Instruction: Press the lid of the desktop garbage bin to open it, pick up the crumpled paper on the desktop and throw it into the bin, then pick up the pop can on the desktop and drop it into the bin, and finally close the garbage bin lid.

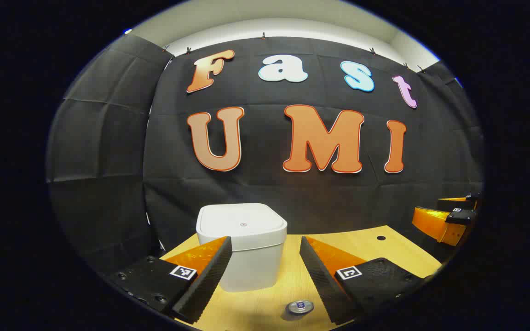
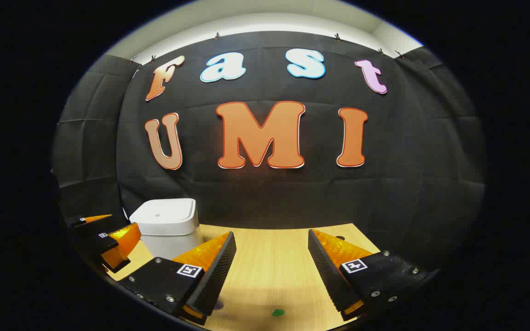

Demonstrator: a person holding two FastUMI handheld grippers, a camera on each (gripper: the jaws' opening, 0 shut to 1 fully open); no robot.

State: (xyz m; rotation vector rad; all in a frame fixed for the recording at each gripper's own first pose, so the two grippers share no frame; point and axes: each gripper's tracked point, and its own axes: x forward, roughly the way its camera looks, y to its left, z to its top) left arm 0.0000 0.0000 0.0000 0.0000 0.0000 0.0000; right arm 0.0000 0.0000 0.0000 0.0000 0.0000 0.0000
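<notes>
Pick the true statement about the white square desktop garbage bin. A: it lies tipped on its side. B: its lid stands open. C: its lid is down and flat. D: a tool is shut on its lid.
C: the white square desktop garbage bin stands upright on the wooden desktop with its lid flat and closed.

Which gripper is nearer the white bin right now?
Left. The left gripper faces the white plastic lidded bin head-on, jaws open just before it. The right gripper is off to the bin's right side, farther away.
</notes>
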